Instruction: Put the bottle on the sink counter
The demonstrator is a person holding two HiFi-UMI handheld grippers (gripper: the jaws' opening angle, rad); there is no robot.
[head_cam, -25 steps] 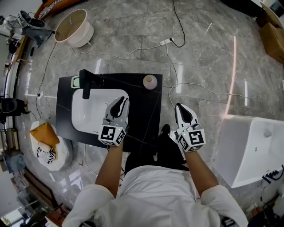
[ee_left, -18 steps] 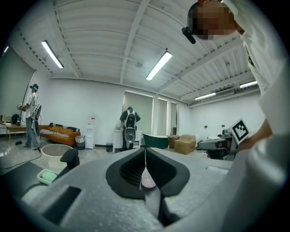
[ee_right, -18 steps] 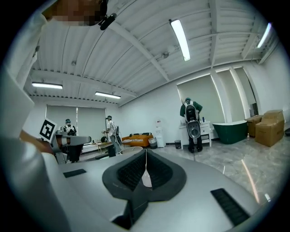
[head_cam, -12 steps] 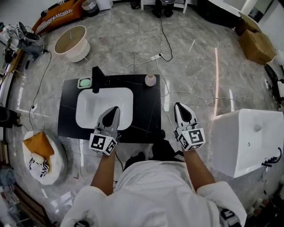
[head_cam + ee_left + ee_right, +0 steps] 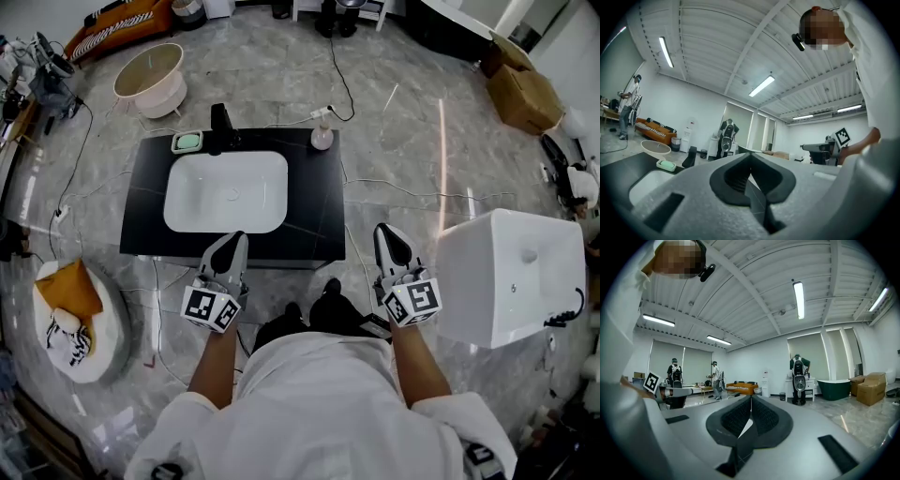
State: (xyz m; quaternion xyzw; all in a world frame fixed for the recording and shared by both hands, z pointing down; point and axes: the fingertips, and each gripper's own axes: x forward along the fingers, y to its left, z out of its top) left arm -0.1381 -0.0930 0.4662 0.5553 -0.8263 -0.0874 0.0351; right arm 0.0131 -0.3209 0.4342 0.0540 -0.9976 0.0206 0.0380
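The fingers of both your left gripper (image 5: 235, 241) and right gripper (image 5: 385, 231) are pressed together, pinching nothing, low in the frame. The bottle (image 5: 322, 138) stands at upper centre, on the far right corner of the black sink counter (image 5: 314, 217), beside the white basin (image 5: 227, 192). Grey marble floor (image 5: 422, 141) surrounds the counter, and a white fixture (image 5: 506, 277) sits at right.

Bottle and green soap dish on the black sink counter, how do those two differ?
Place: the bottle stands at the back right corner of the counter; the soap dish lies at the back left, beside the faucet.
Shape: the bottle is upright with a pump; the soap dish is low and flat.
Colour: the bottle is pale pinkish; the soap dish is mint green.
Shared: both rest on the counter along its back edge.
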